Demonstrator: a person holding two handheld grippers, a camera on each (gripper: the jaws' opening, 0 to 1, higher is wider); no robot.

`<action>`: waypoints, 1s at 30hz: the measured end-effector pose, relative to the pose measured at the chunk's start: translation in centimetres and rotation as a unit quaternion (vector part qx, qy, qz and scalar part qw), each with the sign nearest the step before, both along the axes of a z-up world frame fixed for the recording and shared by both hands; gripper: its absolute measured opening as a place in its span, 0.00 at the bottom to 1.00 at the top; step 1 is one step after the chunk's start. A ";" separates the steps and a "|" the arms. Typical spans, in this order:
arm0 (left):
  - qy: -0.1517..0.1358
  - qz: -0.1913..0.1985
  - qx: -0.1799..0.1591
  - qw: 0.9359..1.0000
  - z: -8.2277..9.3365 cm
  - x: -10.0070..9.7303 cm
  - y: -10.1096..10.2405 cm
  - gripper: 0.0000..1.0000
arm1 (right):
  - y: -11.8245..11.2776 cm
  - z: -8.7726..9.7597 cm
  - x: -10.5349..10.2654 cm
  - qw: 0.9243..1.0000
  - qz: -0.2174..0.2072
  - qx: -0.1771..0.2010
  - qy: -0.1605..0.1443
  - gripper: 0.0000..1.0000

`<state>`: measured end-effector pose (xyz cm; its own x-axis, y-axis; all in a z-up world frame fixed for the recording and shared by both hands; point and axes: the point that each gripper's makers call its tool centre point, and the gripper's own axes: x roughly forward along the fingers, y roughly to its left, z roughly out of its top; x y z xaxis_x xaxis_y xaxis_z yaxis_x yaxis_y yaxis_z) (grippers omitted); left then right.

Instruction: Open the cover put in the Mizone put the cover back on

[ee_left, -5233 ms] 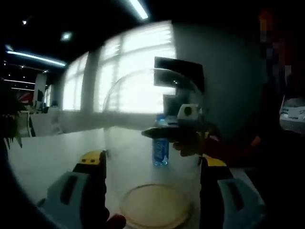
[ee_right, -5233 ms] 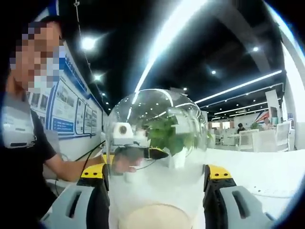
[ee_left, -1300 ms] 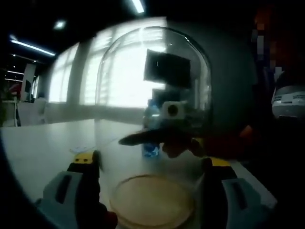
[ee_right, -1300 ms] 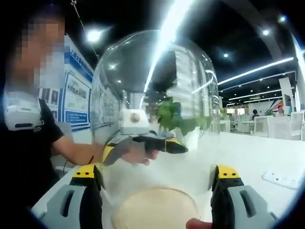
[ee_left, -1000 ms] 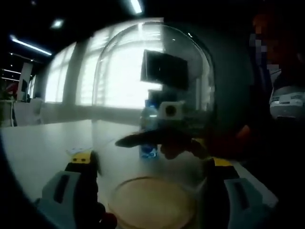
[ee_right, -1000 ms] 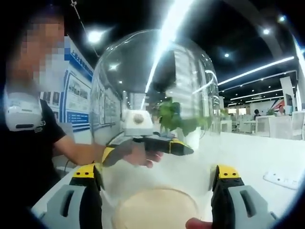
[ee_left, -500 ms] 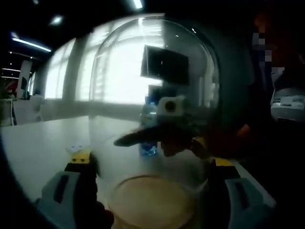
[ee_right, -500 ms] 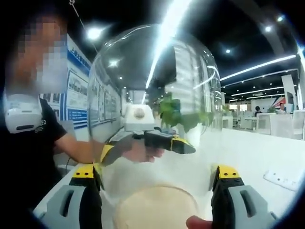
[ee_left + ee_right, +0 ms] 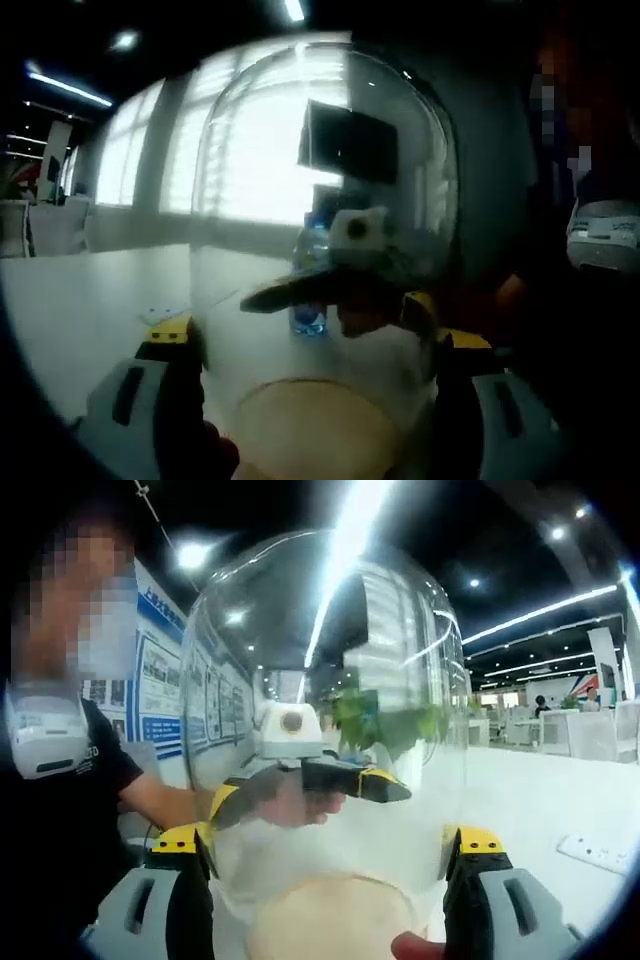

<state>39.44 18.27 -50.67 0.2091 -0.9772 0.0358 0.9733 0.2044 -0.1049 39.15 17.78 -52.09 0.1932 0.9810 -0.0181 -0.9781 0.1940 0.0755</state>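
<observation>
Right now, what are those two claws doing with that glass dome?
Both grippers shut on glass dome, one each side. Dome over wooden base. Blue bottle waits beyond on white table. Nothing in the way.

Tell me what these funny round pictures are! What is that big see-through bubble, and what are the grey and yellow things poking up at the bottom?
A person holds a grabbing tool in each hand, and a small camera rides on each tool. One picture looks along the left gripper, the other along the right gripper. The grey and yellow things are each tool's two jaws. The bubble is a clear glass dome, a cover; both tools squeeze it from opposite sides, so each camera sees the other tool through the glass. Under it lies a round wooden base on a white table. In the left gripper view a blue Mizone bottle stands on the table beyond the dome. Whether the dome rests on the base or is just lifted, I cannot tell.
</observation>
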 end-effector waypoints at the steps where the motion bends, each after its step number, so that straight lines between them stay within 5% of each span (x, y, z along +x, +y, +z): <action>1: -0.002 0.000 0.000 1.000 0.2 -0.2 0.0 0.85 | 0.1 0.1 -0.1 1.000 0.000 0.000 -0.001 0.90; 4: -0.023 0.001 0.026 0.999 -0.5 -0.6 -0.2 0.85 | 0.2 -0.4 -0.5 0.999 0.004 -0.026 -0.028 0.90; 8: -0.004 0.000 0.029 1.000 -1.2 -0.5 -0.2 0.85 | 0.1 -0.8 -0.6 0.999 0.004 -0.035 -0.014 0.90; 30: -0.017 0.004 0.025 1.000 -1.2 -1.6 -0.1 0.85 | 0.1 -1.0 -1.5 0.999 0.005 -0.026 -0.023 0.90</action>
